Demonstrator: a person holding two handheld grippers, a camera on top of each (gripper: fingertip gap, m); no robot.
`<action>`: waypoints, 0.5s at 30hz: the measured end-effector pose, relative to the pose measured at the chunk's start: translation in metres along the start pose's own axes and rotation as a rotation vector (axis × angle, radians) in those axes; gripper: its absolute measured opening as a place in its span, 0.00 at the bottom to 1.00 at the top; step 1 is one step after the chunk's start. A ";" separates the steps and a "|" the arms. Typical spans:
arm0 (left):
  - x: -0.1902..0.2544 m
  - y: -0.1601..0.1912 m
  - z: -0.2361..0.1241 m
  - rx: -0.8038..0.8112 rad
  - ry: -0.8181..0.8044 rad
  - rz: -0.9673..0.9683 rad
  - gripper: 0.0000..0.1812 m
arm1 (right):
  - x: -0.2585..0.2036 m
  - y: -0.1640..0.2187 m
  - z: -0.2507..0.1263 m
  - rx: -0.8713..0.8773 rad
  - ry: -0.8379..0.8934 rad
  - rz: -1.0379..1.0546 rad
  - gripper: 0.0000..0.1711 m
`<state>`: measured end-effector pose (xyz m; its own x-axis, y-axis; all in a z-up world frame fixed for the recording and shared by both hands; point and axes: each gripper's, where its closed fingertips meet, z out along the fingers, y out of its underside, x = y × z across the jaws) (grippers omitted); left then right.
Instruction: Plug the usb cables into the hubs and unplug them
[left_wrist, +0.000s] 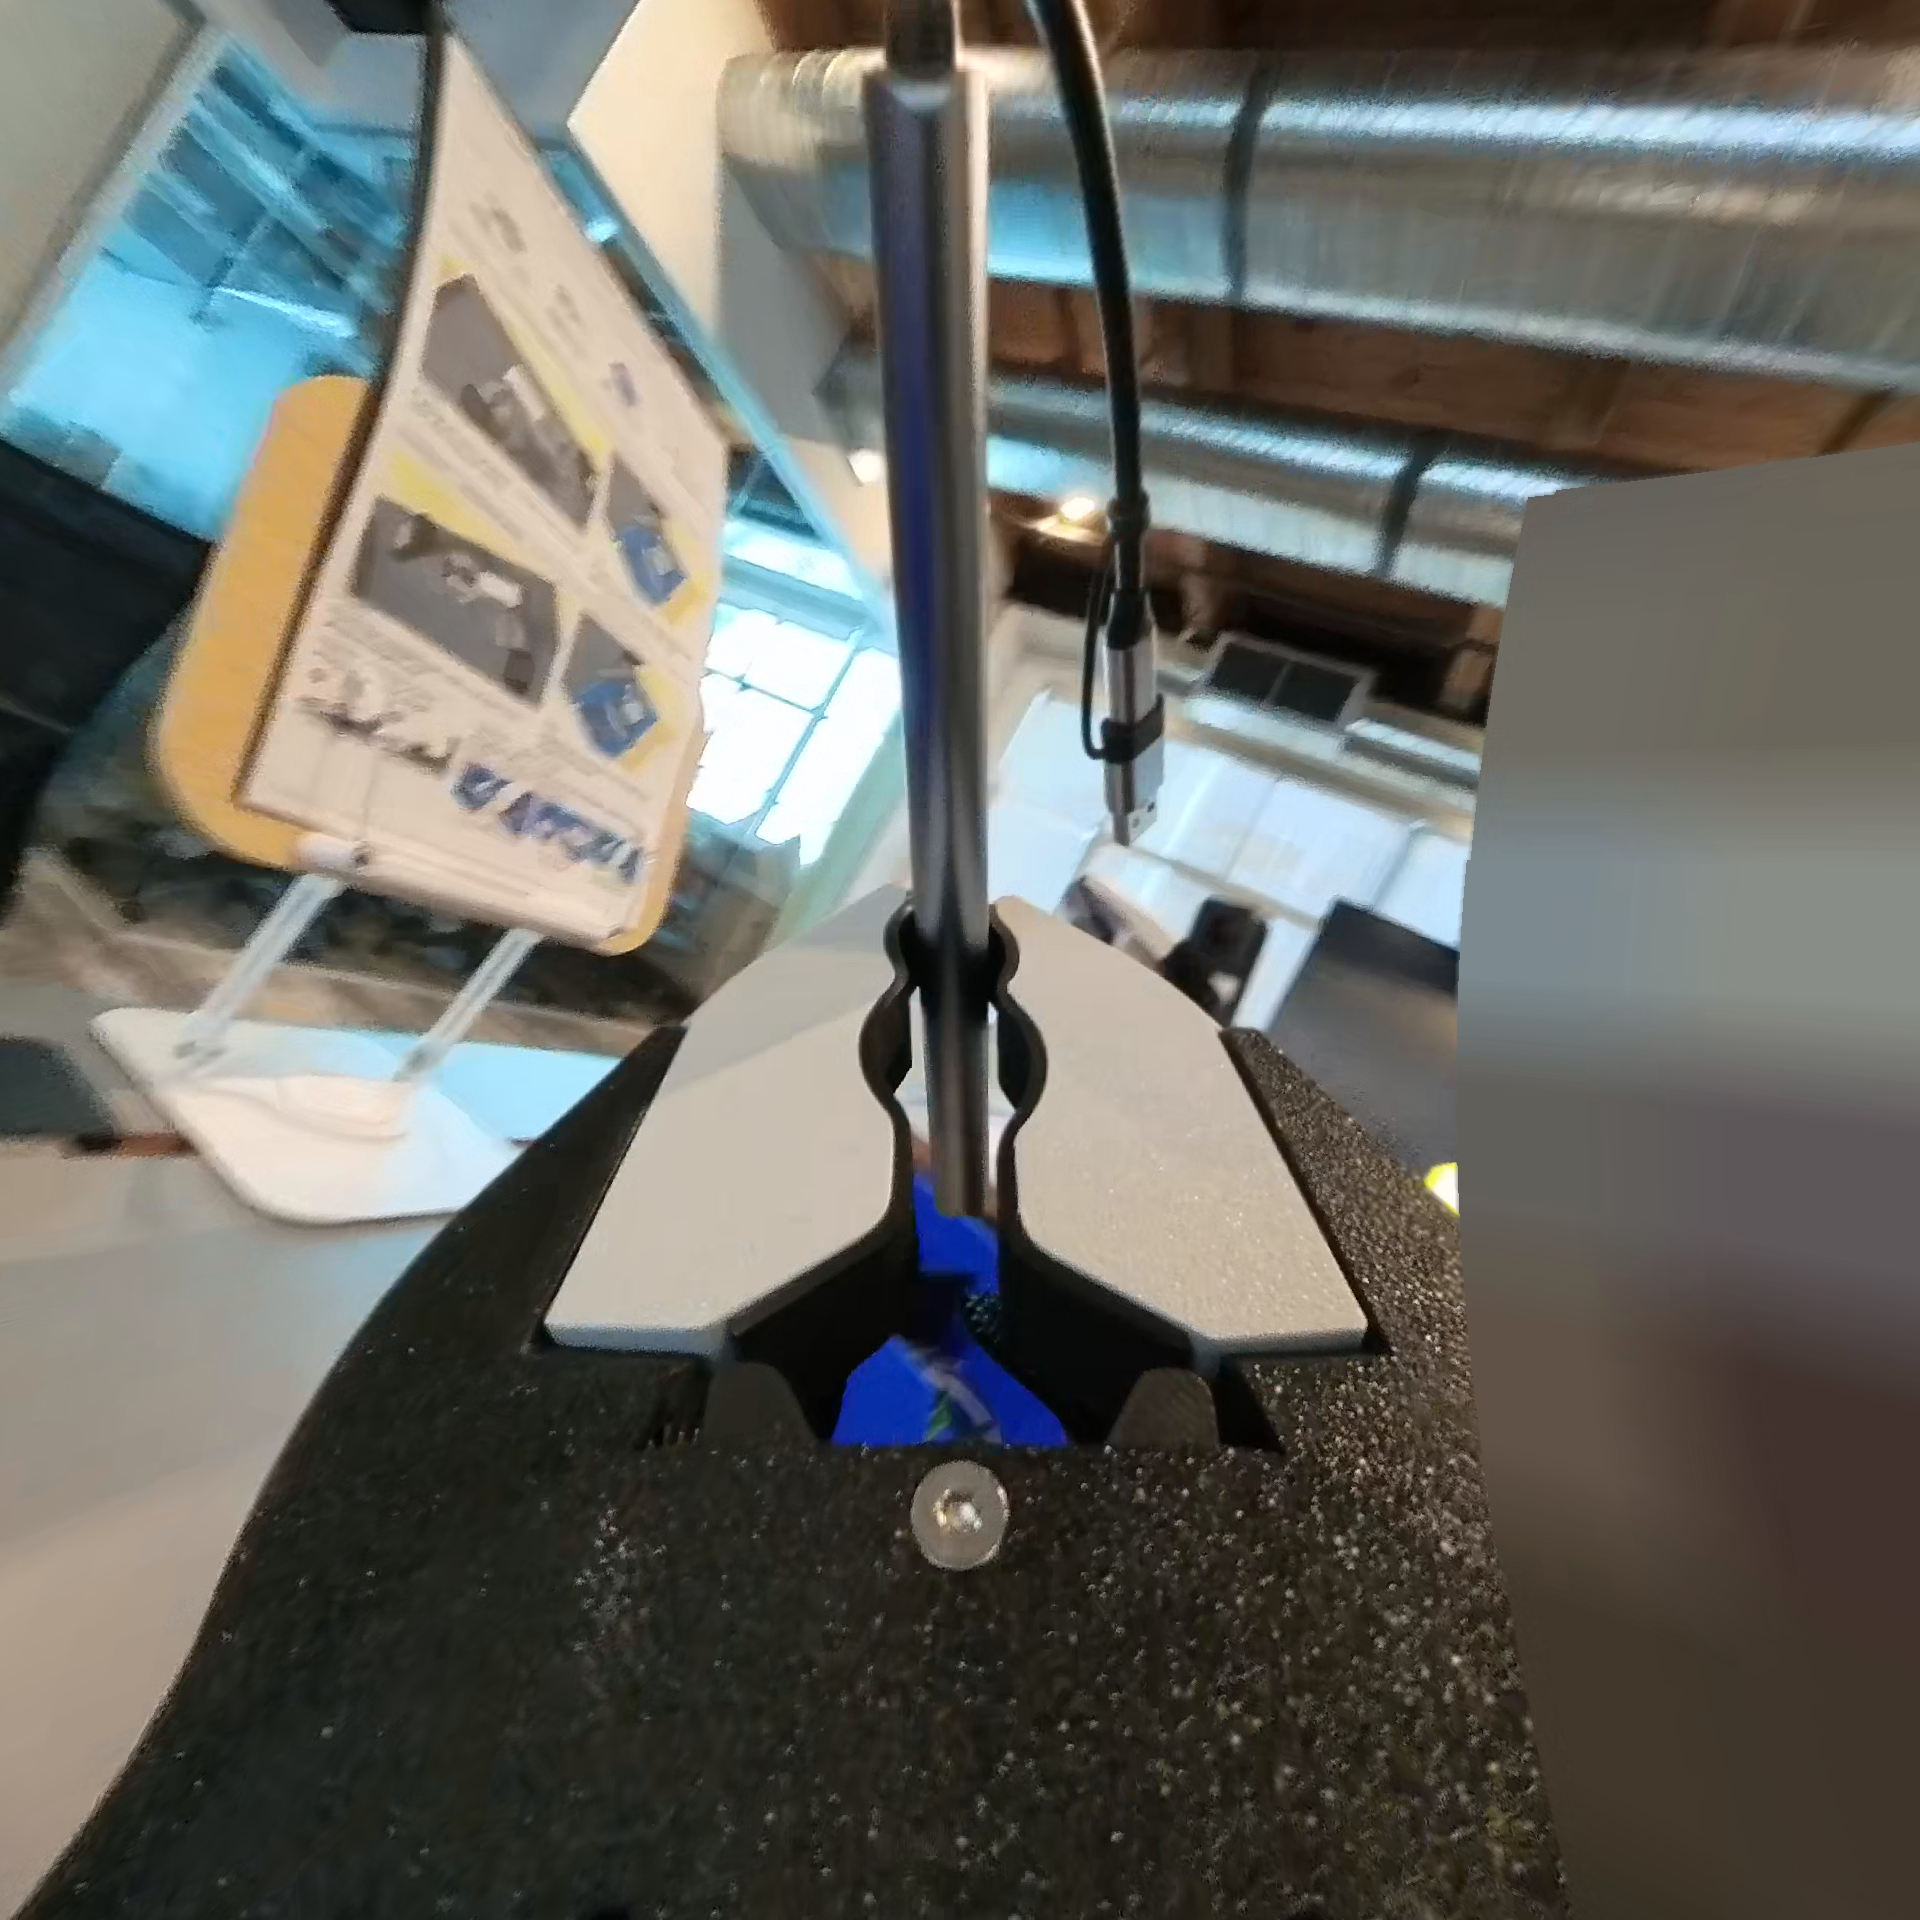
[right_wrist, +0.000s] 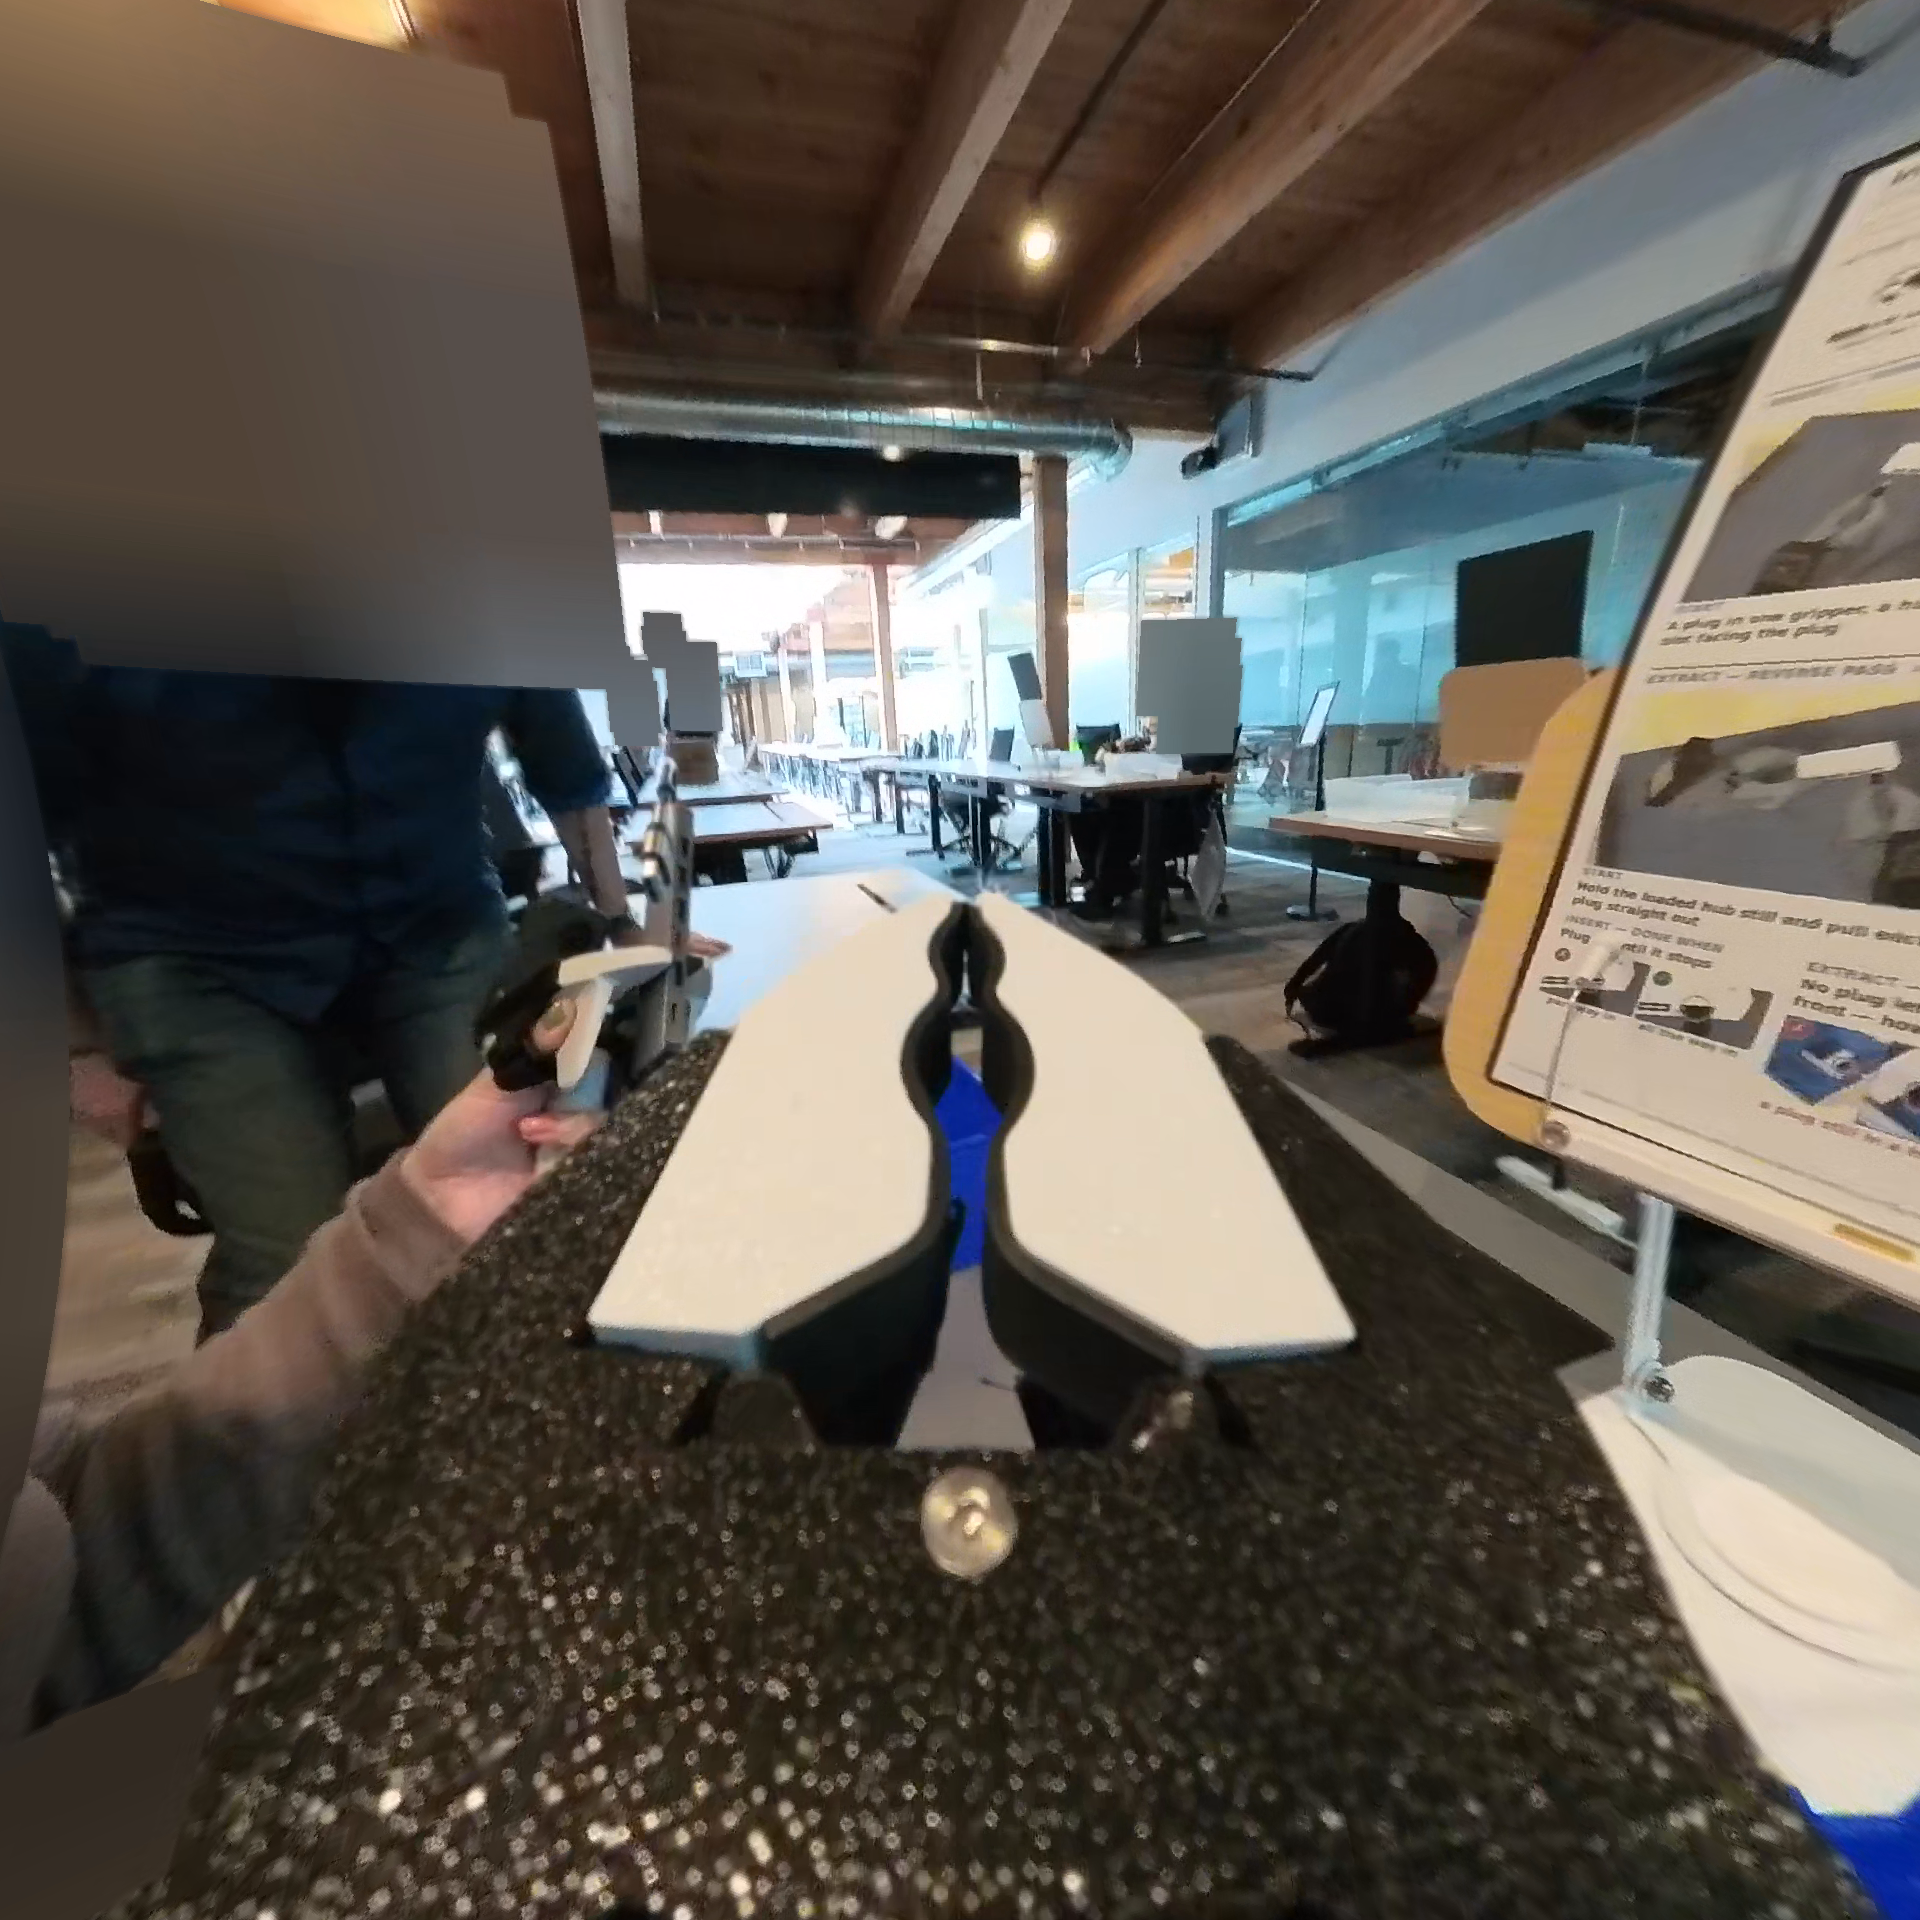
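In the left wrist view my left gripper (left_wrist: 945, 935) is shut on a slim silver USB hub (left_wrist: 930, 520), seen edge-on and pointing up out of the jaws. The hub's own black cable (left_wrist: 1101, 260) arcs over from the top and hangs at the right, ending in a free silver USB plug (left_wrist: 1130, 717). In the right wrist view my right gripper (right_wrist: 966, 920) is shut with nothing between its fingers. The left gripper (right_wrist: 582, 987) with the hub (right_wrist: 670, 894) shows there at the left, held by a hand (right_wrist: 478, 1132).
An instruction sheet on a wooden board with a white stand (left_wrist: 468, 582) is left of the hub; it stands close on the right in the right wrist view (right_wrist: 1766, 727). A blue bin (right_wrist: 966, 1122) lies below the jaws. A person (right_wrist: 260, 831) stands at the left. The tips of one gripper are about 25 centimetres away from the tips of the other.
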<state>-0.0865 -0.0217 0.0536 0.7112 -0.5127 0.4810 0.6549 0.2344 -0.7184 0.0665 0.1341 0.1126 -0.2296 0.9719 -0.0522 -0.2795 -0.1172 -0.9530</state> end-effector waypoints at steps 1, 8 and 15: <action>-0.006 0.004 0.000 -0.023 -0.041 0.015 0.06 | 0.001 0.006 0.006 -0.032 0.011 -0.013 0.00; -0.033 0.016 -0.006 -0.122 -0.233 0.134 0.06 | 0.014 0.059 0.044 -0.255 0.065 -0.037 0.00; -0.035 0.015 -0.009 -0.138 -0.247 0.165 0.06 | 0.019 0.078 0.047 -0.352 0.090 -0.061 0.00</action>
<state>-0.1040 -0.0078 0.0212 0.8564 -0.2573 0.4476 0.4968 0.1745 -0.8502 -0.0037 0.1336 0.0518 -0.1353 0.9908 -0.0031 0.0518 0.0039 -0.9987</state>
